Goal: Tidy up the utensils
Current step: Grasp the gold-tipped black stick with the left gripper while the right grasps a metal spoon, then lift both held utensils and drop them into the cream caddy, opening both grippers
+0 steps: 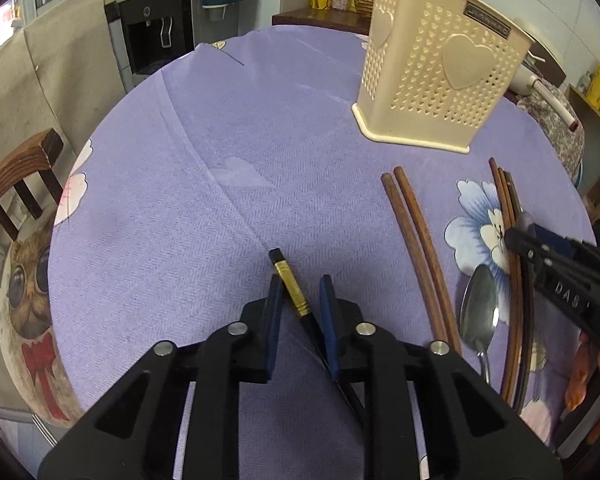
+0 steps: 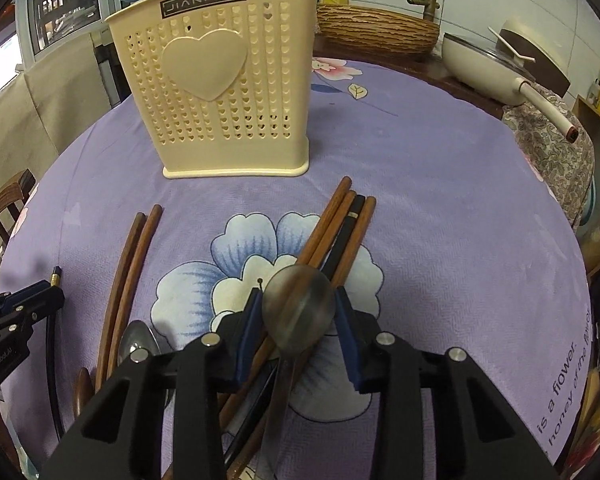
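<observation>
- the cream perforated plastic utensil holder with heart shapes (image 2: 224, 92) stands on the purple flowered desk (image 1: 204, 184), well ahead of both sets of jaws; no utensil tips show above its rim, so i judge the sorting barely begun.
- left gripper (image 1: 300, 296): jaws open, a black chopstick with a gold band (image 1: 290, 280) lying on the desk between them, not clamped.
- right gripper (image 2: 298, 308): jaws apart, a blurred steel spoon (image 2: 298, 308) between them; whether the pads touch it i cannot tell.
- counted, left to go: two brown wooden chopsticks (image 2: 134, 256) paired between the two grippers; a crossed bundle (image 2: 340, 232) beneath the right jaws of three brown and one black; a second steel spoon (image 1: 478, 312) just left of the right jaws.
</observation>
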Available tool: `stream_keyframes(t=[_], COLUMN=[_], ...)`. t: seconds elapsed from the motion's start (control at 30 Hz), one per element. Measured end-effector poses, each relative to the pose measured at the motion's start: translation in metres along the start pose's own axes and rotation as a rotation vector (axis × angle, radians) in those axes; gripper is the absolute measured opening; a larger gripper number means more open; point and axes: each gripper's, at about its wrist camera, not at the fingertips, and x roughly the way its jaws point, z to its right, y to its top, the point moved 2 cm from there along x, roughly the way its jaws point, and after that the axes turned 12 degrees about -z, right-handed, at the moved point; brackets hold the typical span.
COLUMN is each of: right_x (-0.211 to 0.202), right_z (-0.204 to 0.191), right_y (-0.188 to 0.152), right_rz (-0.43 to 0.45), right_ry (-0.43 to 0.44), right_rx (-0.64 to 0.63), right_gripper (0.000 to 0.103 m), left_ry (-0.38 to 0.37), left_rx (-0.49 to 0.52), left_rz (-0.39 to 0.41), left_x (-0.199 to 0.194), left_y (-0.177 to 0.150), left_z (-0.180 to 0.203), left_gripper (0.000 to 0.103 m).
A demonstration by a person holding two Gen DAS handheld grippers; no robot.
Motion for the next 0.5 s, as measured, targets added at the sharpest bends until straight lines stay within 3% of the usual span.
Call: stream_keyframes(t=[0.23, 0.5], right_x=[0.000, -0.005], right_z=[0.000, 0.002], right_y=[-0.002, 0.000], right_rz=[0.007, 0.025], right_ry=[0.006, 0.022], right_rx=[-0.006, -0.007], right_gripper=[0.035, 0.035], left_ry=[0.060, 0.022], left_rx=[0.015, -0.010], left_rz=[0.022, 0.010], left_x=[0.004, 0.005], left_y=[0.002, 0.010], left_z=[0.014, 0.015], left_gripper=[0.013, 0.010])
